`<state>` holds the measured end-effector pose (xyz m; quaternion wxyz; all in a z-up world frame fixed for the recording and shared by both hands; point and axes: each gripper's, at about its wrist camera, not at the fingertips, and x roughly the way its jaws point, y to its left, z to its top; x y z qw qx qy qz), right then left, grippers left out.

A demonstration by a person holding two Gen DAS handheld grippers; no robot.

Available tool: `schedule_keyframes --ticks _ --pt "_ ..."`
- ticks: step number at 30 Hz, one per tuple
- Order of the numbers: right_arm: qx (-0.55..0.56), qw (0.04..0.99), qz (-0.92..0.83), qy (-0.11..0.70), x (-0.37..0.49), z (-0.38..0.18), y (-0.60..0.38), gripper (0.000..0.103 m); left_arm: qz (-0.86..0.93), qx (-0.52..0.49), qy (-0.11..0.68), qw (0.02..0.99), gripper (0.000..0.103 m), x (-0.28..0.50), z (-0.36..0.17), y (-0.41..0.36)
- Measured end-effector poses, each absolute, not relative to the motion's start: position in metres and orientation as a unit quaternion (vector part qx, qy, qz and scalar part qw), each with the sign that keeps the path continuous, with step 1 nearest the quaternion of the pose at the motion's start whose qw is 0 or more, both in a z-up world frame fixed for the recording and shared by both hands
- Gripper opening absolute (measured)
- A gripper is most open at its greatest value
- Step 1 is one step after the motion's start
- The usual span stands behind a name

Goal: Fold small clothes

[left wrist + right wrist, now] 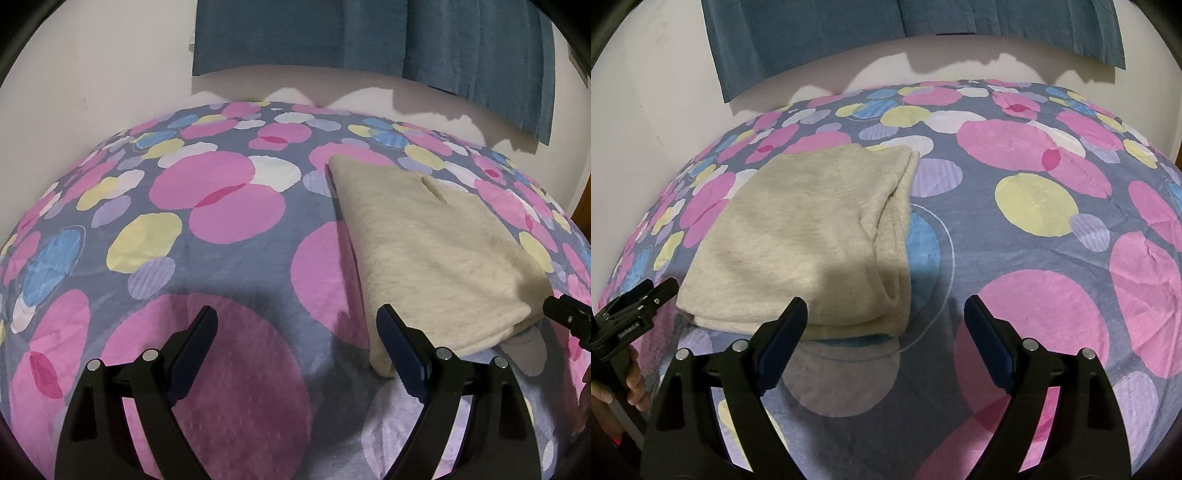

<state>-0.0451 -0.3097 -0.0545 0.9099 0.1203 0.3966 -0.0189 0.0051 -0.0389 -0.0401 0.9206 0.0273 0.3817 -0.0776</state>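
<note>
1. A folded beige knit garment [798, 236] lies flat on the dotted bedspread [1034, 258], toward the near edge of the bed, between the two tongs.
2. The left gripper [297, 325] hovers with its fingers spread wide and nothing between them; its right finger [400, 350] sits just at the garment's [436, 251] near left corner, though contact is hard to judge.
3. The right gripper [886, 317] is likewise spread and empty, its left finger [783, 332] over the garment's near edge.
4. Bare bedspread [184, 229] stretches left of the garment and to its right, up to the far edge against the white wall [92, 74].
5. A blue curtain [812, 33] hangs on that wall above the far edge.
</note>
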Motion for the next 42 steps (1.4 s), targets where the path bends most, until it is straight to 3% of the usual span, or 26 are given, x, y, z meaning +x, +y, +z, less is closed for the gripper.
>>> schedule_keyframes --ticks 42 --pt "0.121 0.909 -0.02 0.399 -0.0449 -0.0567 -0.3092 0.087 -0.05 0.037 0.378 0.924 0.087 -0.0004 -0.0387 -0.041"
